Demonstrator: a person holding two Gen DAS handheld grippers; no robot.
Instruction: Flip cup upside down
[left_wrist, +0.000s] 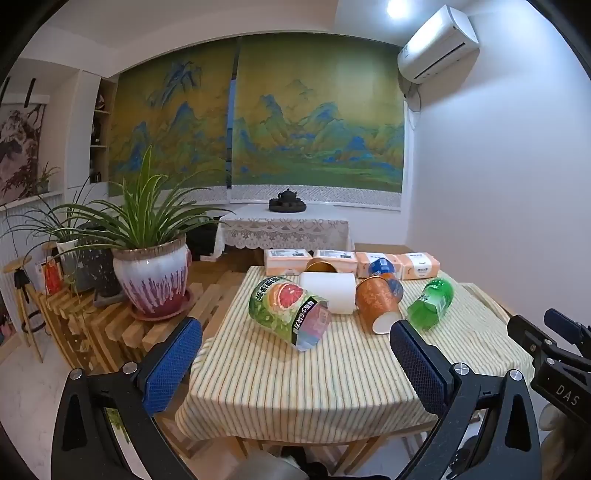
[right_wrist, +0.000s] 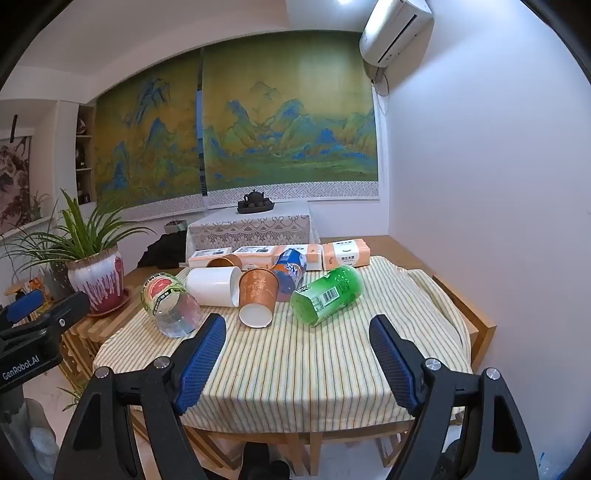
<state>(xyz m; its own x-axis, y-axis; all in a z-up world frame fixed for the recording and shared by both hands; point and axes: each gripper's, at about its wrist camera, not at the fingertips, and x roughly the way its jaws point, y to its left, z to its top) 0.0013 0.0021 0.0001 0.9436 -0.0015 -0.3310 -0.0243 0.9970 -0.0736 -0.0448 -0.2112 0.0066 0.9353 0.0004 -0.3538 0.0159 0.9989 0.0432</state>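
Note:
An orange paper cup (left_wrist: 376, 302) (right_wrist: 257, 297) lies on its side on the striped tablecloth (left_wrist: 332, 373) (right_wrist: 306, 365), white mouth toward me. A white cup (left_wrist: 328, 291) (right_wrist: 214, 286) lies sideways to its left, and a second orange cup (left_wrist: 320, 264) (right_wrist: 223, 261) lies behind. My left gripper (left_wrist: 295, 343) is open, held in front of the table edge, nothing between its blue pads. My right gripper (right_wrist: 297, 339) is also open, short of the cups, empty. The other gripper shows at each view's edge.
A grapefruit-label bottle (left_wrist: 288, 310) (right_wrist: 170, 301), a green bottle (left_wrist: 430, 302) (right_wrist: 327, 293) and a blue can (left_wrist: 382, 267) (right_wrist: 290, 271) lie among the cups. Tissue packs (left_wrist: 388, 263) (right_wrist: 295, 254) line the table's far edge. A potted plant (left_wrist: 151, 273) (right_wrist: 94, 277) stands on a wooden rack at left.

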